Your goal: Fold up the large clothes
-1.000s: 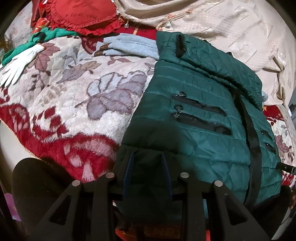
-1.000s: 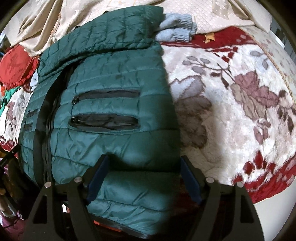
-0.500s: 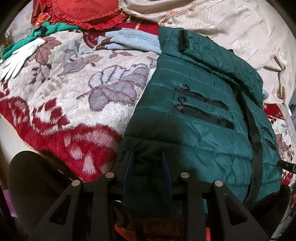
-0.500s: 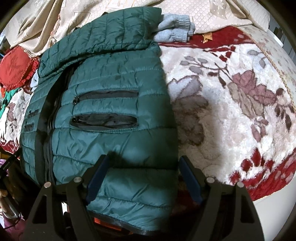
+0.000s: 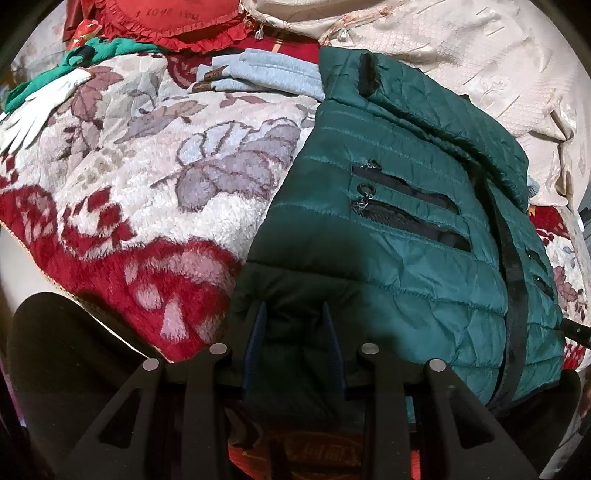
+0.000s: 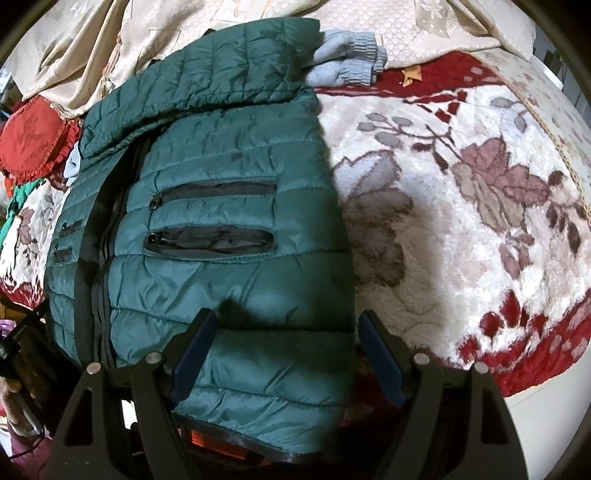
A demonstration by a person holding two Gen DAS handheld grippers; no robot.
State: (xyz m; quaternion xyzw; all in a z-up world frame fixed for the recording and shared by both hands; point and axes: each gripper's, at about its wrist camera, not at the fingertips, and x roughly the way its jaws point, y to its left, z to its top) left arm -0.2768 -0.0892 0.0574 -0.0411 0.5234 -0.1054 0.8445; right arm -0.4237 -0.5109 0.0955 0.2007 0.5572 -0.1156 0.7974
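Observation:
A dark green quilted jacket lies flat on a floral blanket, zipped pockets facing up and a sleeve folded across its top. My left gripper is shut on the jacket's near hem corner, with fabric bunched between its blue pads. In the right wrist view the same jacket fills the left half. My right gripper stands open and wide over the other hem corner. The hem lies between its fingers, and the right pad sits clear of the jacket's edge.
A light blue knit garment pokes out from under the jacket's top. A red frilled cushion, a green-and-white glove and a beige cover lie at the far side. The bed's edge runs just below both grippers.

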